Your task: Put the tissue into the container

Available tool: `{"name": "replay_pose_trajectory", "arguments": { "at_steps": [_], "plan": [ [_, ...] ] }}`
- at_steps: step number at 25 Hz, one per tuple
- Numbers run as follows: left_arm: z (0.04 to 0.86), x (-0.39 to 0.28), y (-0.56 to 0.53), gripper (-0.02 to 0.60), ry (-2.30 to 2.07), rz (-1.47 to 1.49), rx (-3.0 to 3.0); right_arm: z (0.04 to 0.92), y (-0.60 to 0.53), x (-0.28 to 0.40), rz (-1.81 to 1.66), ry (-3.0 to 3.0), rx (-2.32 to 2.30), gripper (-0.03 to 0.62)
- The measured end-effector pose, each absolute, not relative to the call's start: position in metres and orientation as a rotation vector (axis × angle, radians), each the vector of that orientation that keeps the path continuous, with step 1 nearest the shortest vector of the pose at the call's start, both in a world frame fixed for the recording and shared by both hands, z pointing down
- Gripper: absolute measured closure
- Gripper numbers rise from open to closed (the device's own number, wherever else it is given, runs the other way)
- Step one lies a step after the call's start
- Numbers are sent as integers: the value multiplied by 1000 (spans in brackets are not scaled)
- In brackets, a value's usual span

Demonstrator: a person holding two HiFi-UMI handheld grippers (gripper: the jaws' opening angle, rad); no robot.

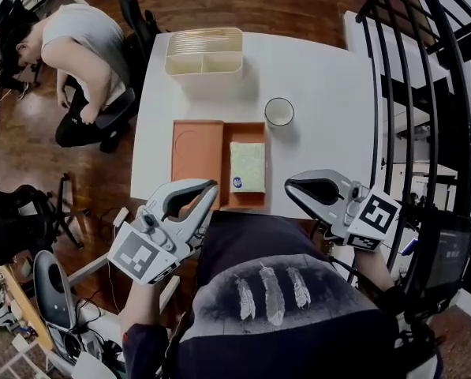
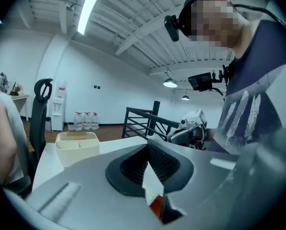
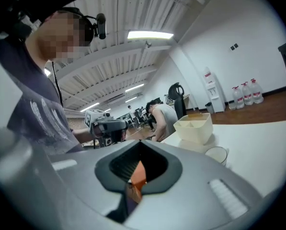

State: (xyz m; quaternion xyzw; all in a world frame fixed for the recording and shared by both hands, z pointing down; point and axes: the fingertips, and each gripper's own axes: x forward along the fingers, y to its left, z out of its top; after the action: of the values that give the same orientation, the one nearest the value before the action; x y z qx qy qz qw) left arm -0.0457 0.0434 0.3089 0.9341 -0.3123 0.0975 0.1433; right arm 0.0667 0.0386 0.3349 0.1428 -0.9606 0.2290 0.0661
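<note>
A pale green tissue pack point(image 1: 247, 166) lies in the right half of an orange tray point(image 1: 197, 150) on the white table point(image 1: 322, 77). The cream container point(image 1: 204, 51) with dividers stands at the table's far edge; it also shows in the left gripper view point(image 2: 77, 145) and the right gripper view point(image 3: 194, 127). My left gripper point(image 1: 211, 186) hovers at the tray's near left corner, its jaws shut on nothing. My right gripper point(image 1: 291, 185) hangs at the table's near edge, right of the tray, its jaws together and empty.
A small round white cup point(image 1: 279, 111) stands right of the tray, between it and the container. A person point(image 1: 77, 46) sits bent over beyond the table's left side. A black railing point(image 1: 424, 69) runs along the right. Chairs and clutter fill the floor at the left.
</note>
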Motion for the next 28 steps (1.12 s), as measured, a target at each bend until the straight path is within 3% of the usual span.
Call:
{"name": "replay_pose_trajectory", "arguments": {
  "at_steps": [28],
  "plan": [
    [322, -101, 53, 568, -720, 258, 2747, 335, 56, 0, 535, -2814, 584, 591]
  ]
}}
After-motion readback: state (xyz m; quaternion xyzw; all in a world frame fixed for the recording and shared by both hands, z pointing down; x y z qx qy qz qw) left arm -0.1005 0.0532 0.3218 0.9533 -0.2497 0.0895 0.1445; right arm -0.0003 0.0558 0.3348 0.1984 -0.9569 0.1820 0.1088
